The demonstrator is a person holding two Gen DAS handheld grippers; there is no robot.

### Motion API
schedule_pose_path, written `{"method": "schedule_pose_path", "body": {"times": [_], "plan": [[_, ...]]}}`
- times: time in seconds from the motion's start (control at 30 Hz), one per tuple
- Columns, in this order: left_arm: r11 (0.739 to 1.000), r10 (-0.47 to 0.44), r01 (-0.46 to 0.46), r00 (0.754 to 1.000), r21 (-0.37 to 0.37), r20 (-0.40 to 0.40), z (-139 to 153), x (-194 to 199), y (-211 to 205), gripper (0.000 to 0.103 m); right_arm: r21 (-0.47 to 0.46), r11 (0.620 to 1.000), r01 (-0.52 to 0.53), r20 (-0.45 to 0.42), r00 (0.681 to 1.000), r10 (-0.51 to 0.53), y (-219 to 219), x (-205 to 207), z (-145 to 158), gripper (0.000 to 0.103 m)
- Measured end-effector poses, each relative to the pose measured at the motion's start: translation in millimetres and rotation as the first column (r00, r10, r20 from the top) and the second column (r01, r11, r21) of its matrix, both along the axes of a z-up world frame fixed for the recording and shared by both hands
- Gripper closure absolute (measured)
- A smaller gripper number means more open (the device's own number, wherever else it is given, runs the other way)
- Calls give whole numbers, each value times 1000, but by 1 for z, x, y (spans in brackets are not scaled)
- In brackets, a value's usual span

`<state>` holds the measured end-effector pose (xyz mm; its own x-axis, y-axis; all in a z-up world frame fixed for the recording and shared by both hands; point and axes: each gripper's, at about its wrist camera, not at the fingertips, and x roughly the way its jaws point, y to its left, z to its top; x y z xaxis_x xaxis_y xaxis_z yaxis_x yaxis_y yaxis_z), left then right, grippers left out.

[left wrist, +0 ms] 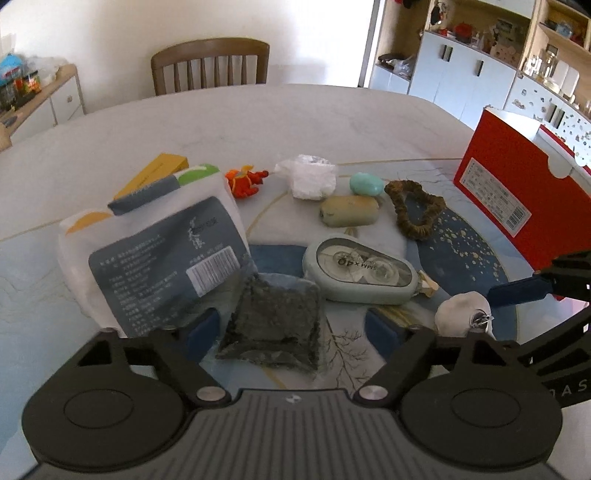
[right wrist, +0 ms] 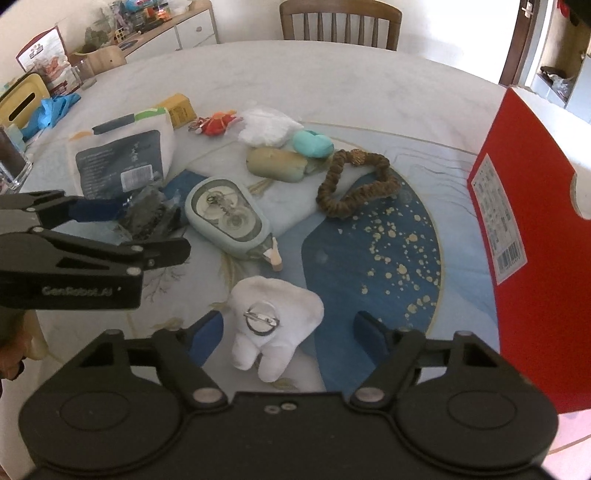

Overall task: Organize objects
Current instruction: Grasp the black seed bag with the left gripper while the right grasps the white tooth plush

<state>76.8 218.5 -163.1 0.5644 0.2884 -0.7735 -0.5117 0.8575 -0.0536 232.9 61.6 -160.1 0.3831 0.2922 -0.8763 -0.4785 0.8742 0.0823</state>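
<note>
Left wrist view: each hand-held gripper gapes unclamped — dark pouch partly hidden, red box cropped.

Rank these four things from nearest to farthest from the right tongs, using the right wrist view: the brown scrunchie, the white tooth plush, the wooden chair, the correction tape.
1. White tooth plush, between the right tongs.
2. Correction tape, just beyond it, slightly left.
3. Brown scrunchie, farther, toward the right.
4. Wooden chair, behind the table's far edge.
</note>
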Motion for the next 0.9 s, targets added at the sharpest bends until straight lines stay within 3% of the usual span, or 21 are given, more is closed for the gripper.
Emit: {"method": "schedule_pose_path", "body": {"times": [0.3, 0.4, 0.67, 0.9], "plan": [[999, 17, -17, 1000, 29, -14, 3, -1, -4, 62, -14, 1000, -13, 17, 1000, 13, 1, -3, 2, 46], [999, 25, -24, 999, 40, -23, 4, -3, -7, 65, -6, 1000, -20, 14, 1000, 20, -1, -4, 3, 55], [998, 60, -59, 998, 33, -32, 14, -14, -14, 66, 26, 1000, -12, 30, 999, 11, -10, -12, 14, 56], [997, 75, -75, 997, 31, 1, 40, -22, -28, 66, 74, 997, -2, 69, 998, -3, -26, -20, 39, 56]]}}
